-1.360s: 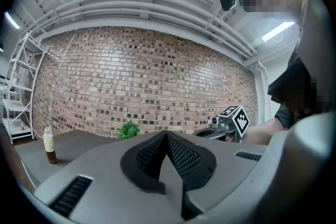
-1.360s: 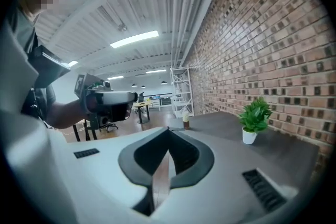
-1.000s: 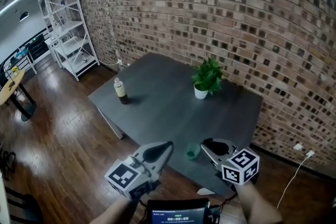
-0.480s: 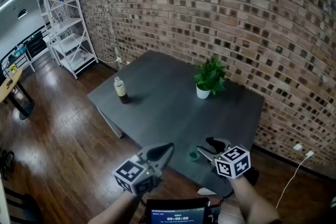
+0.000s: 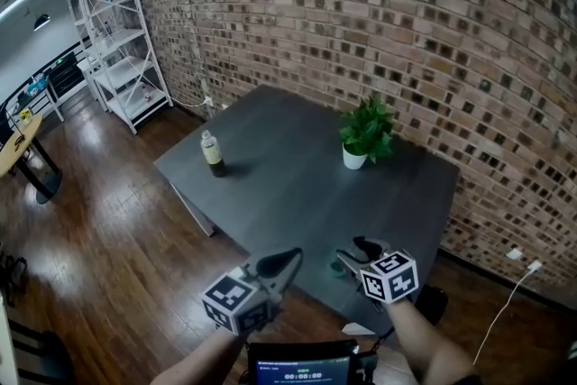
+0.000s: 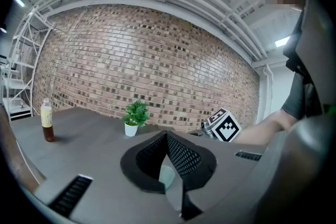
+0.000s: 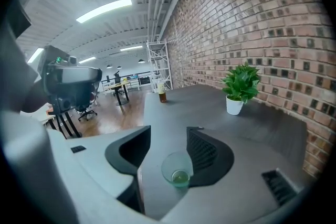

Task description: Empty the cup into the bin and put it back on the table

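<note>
Cup: clear green-tinted plastic cup (image 7: 178, 168), upright on the dark grey rectangular table (image 5: 288, 189). It sits just inside the edge nearest the person, close to the near corner, with a little green residue at its bottom.
Right gripper: right gripper (image 7: 168, 134) tilted downward over that near edge. Its jaws are apart and have just been opening, with the cup standing between them. In the right gripper view the cup overlaps the right-hand pad, and contact cannot be told. There is a clear gap to the other pad, so the cup is not gripped.
Left gripper: left gripper (image 6: 167, 135) held level, tips at the near edge, left of the cup. The pad tips meet, so it is closed with nothing held.
Plant: small leafy green plant in a white pot (image 5: 365, 140), near the table edge that runs along the red brick wall (image 5: 406, 32).
Bottle: small plastic bottle of dark liquid with a pale label (image 5: 213, 154), upright near the table's left corner.
Surroundings: white metal shelf rack (image 5: 117, 50) by the wall, well apart from the table. The floor is brown wood (image 5: 99, 239).
</note>
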The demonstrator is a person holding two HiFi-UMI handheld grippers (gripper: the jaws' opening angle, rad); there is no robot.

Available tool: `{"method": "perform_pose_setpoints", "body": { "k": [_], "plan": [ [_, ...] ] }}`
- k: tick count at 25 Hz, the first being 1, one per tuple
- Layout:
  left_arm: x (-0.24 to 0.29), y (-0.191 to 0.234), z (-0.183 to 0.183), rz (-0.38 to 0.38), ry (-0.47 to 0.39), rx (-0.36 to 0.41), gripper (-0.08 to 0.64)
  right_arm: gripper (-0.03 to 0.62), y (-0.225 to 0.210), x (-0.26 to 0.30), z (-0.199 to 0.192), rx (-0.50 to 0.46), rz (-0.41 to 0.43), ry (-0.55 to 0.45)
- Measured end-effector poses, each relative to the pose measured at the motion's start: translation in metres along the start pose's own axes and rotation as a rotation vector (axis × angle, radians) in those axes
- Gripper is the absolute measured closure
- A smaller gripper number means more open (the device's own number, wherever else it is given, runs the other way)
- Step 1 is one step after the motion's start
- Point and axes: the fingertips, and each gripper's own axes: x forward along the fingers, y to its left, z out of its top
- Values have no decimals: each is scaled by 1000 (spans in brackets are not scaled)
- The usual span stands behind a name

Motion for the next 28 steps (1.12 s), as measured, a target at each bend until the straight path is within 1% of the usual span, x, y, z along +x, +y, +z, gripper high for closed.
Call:
{"method": "perform_pose_setpoints", "body": {
  "k": [8,9,10,16,19,23,24,25,26,28],
  "plan": [
    [-3,4,-5,20,10,-13,569,370,-11,19,-14,28,-37,15],
    [-4,5,-6,24,12,-16,569,343,-12,21,-15,34,-39,9],
    [-4,5,-7,28,14,-18,569,333,-12,23,-15,38,-41,-1],
    [-7,7,-15,39,20,-23,569,333,-17,30,-12,28,-80,-85],
    [-8,6,-18,32,24,-18,569,333,-18,36,-14,20,-90,-93],
    [-11,9,-21,40,26,-25,569,333,-18,43,-19,19,-82,-102],
    [-11,7,-22,28,28,-17,569,325,-18,45,-21,24,-78,-106],
    [-12,4,-22,13,28,-7,569,279,-18,47,-24,29,-76,-108],
    [-12,1,-23,2,29,0,569,261,-18,48,-28,31,-75,-107],
    [-13,1,-24,5,30,-5,569,261,-18,49,-33,26,-75,-99]
  ]
}}
